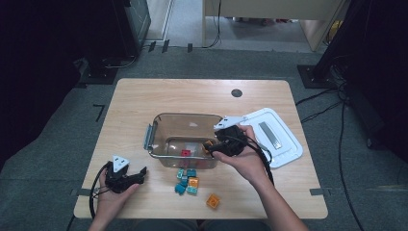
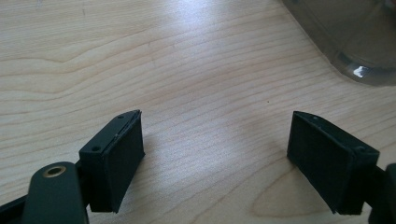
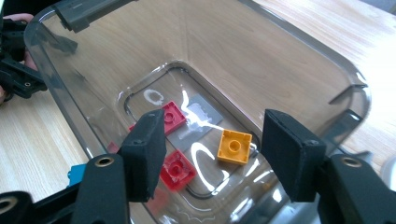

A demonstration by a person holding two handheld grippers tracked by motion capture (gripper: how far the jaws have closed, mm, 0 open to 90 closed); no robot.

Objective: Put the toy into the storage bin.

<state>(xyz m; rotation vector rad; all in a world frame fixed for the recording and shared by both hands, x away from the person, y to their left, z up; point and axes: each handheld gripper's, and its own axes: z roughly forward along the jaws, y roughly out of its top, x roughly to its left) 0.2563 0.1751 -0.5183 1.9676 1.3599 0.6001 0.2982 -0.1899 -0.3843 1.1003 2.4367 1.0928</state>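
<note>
Dropping bricks into the clear bin is the work we have in hand, and the right claw hangs over the bin's right end with its jaws apart and nothing between them. An orange brick lies on the bin floor just below, beside two red bricks, so we judge that brick released. To do this well, we would lift straight up clear of the rim before swinging out, so the wall is not knocked.

The left claw rests low over bare tabletop, wide open and empty, near the bin's corner.

Counting: three bricks inside the bin. On the tabletop in front of it we see a cluster of about five, mostly teal with one orange, though the small ones are hard to separate, and one lone orange brick nearer us. One white lid lies right of the bin.
</note>
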